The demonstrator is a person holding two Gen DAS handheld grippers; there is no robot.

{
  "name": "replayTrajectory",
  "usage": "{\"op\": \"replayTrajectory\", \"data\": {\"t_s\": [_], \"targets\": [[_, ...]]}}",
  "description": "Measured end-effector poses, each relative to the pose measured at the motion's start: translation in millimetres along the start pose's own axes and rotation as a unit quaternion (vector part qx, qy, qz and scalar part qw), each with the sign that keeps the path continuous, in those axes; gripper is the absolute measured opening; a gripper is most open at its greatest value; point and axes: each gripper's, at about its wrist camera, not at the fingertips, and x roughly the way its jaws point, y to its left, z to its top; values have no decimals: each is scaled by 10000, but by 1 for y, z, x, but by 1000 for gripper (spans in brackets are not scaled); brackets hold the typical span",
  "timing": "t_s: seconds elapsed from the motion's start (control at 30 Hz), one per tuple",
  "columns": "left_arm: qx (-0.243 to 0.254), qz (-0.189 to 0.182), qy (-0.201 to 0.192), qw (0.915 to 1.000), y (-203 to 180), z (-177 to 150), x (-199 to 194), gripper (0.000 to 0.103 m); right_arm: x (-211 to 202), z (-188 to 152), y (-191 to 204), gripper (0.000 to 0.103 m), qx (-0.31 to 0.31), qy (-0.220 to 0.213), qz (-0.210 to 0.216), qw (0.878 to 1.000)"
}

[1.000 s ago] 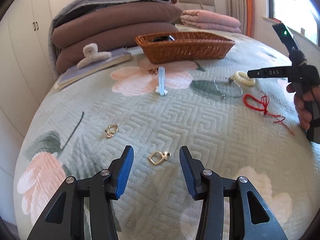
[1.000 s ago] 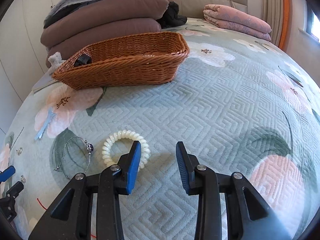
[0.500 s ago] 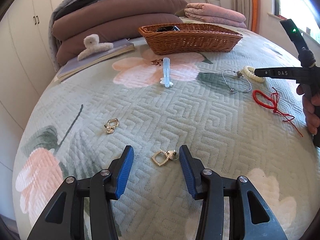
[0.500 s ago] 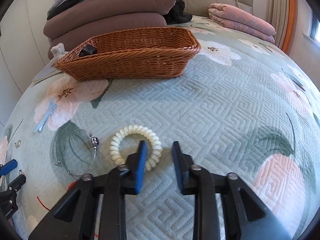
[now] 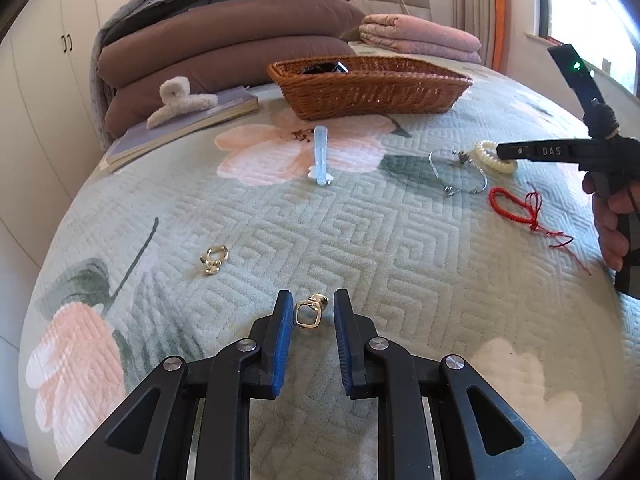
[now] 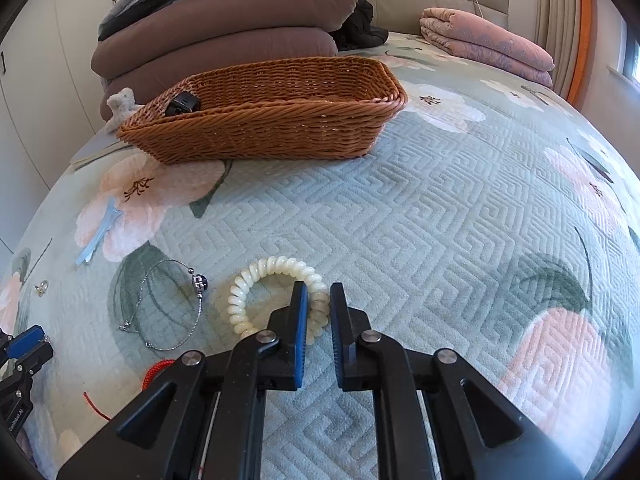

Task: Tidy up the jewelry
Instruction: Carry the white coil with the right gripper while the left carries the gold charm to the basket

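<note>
Left wrist view shows our left gripper [image 5: 308,314] low over the bed [image 5: 400,248], its jaws closing around a gold earring [image 5: 309,313] that lies between the blue pads, not yet pinched. A second gold earring [image 5: 214,259] lies to the far left, a pale blue hair clip [image 5: 321,156] farther off, and the wicker basket [image 5: 372,90] sits at the far side. On the right we see a red cord bracelet [image 5: 520,210] and a silver bangle [image 5: 460,172].

Right wrist view shows our right gripper [image 6: 319,312] closing on the near edge of a cream spiral hair tie [image 6: 264,284], whose coil runs between the pads.
</note>
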Motion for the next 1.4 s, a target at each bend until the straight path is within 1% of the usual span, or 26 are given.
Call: {"op": "replayTrajectory", "data": {"t_s": [0.17,0.33,0.37,0.4,0.43,0.67,0.9,1.1,1.4], "targets": [[-56,-17,-85,9999,0,7,0,20,-6,4,3,12,-26,-87,82,9999],[-95,-41,-231,9997,-4,22,0,20,-13,12,5,12,-66,-194,143,9997],[-128,-47,-280,9995,-5,27,0,19,-15,14,5,12,-69,-217,155,9996],[-148,-44,-316,9994,-6,32,1,16,-16,16,5,12,-74,-245,168,9995],[-156,-36,-356,9992,-8,37,1,15,-18,17,5,12,-83,-269,168,9995],[-50,-142,-563,9983,-27,70,10,15,-21,31,3,12,-133,-355,158,9992],[-95,-235,-702,9972,-36,99,21,15,-22,47,4,12,-180,-457,147,9987],[-101,-216,-794,9966,-40,123,31,15,-23,66,6,11,-220,-568,175,9980],[-172,-139,-966,9951,-45,174,48,15,-15,100,6,11,-223,-660,136,9975]]}}
